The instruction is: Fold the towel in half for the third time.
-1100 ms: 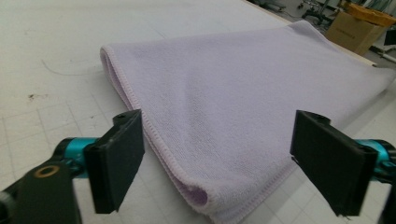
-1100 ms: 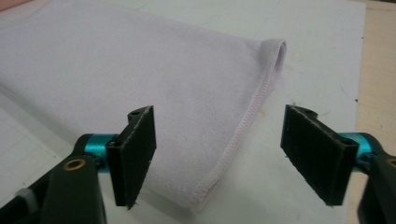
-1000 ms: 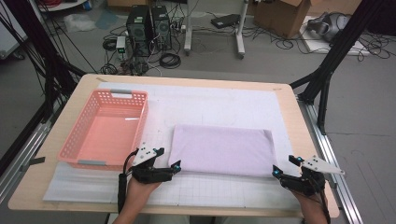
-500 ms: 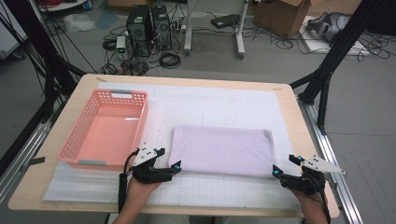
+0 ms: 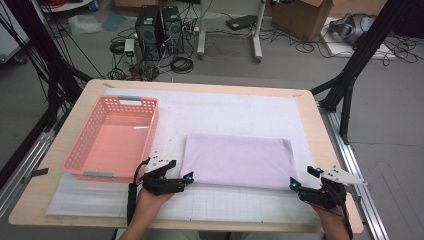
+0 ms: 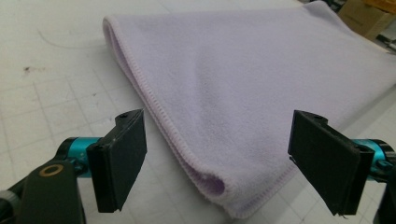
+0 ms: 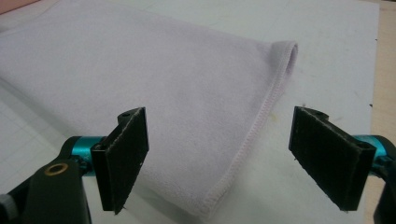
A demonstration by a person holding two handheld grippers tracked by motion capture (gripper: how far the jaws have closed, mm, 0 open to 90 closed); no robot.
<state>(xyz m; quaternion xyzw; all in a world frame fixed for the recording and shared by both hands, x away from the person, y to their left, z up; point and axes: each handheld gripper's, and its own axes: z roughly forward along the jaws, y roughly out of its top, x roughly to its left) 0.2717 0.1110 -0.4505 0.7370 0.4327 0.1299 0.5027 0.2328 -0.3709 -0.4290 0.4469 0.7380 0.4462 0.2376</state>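
**Both claws wide open at the near corners of the folded towel**

Your left claw [image 5: 189, 176] sits at the near left corner of the lilac towel [image 5: 236, 160], with its jaws spread wide and nothing between them but the corner itself. In the left gripper view that corner, a rounded fold with a stitched hem, lies in the gap between the two black pads [image 6: 120, 158] and touches neither.

Your right claw [image 5: 294, 185] matches it at the near right corner (also wide open, also gripping nothing). In the right gripper view the hemmed corner of the towel points into the gap between the pads.

The towel lies folded flat on the white gridded mat [image 5: 220, 210] that covers the tabletop [image 5: 310, 107], a little to the right of centre. Just beside its left edge stands the pink basket [image 5: 80, 150], with a narrow strip of mat between them.
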